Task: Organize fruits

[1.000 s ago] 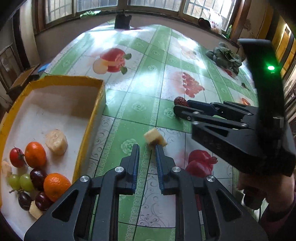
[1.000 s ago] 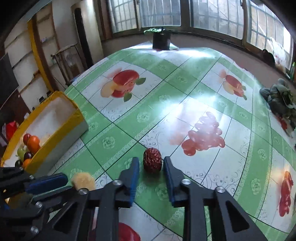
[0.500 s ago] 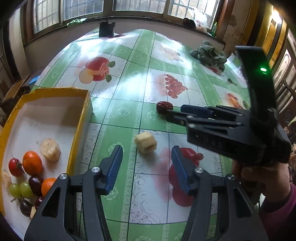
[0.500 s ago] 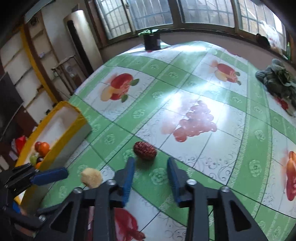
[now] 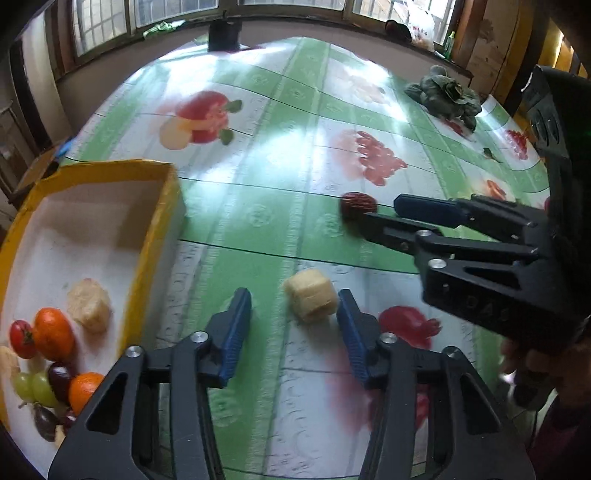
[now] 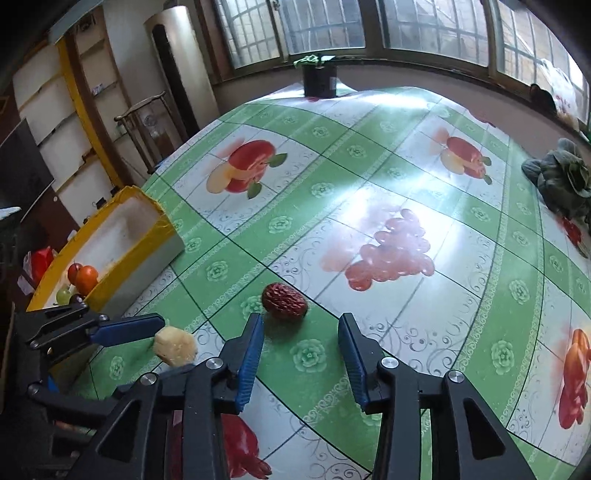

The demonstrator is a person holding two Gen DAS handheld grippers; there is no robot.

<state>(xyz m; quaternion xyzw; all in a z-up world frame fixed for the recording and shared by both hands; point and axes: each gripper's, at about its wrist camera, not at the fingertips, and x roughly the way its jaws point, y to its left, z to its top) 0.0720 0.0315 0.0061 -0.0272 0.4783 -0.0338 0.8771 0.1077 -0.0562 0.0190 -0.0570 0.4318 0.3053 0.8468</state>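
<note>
Spread wide now, the left gripper (image 5: 293, 325), where a second ago its fingers sat nearly pressed together just short of the banana chunk (image 5: 311, 295). Lies between the blue pads, that pale chunk, closer to the right-hand pad and seemingly touching it, resting on the desk (image 5: 258, 206). Likewise opened out, the right gripper (image 6: 301, 350), after closely flanking the red date (image 6: 284, 304) a second earlier; sits just ahead of the left fingertip now, the date, off-centre and free on the cloth. Seen from the left wrist view too, that same date (image 5: 357, 202), beside the tips of the right gripper (image 5: 384, 216), with a hand in a dark red sleeve behind it.

At the left edge of the desk, a yellow-rimmed box (image 5: 147, 243) with a white inside — holding two oranges (image 5: 53, 334), a small tomato (image 5: 22, 339), green grapes (image 5: 35, 384), dark grapes (image 5: 59, 376) and another banana piece (image 5: 89, 305).

Covered in a glossy green-and-white checked cloth printed with apples, grapes and other fruit. Far right on it, a heap of dark leafy greens (image 6: 563, 181); at the far end, a black pot (image 6: 319, 80) with a plant. Beyond, barred windows (image 6: 325, 26) along the wall, white shelving with yellow trim on the left.

No readable writing — only faint embossed letters on the right gripper's body, too blurred to make out.
</note>
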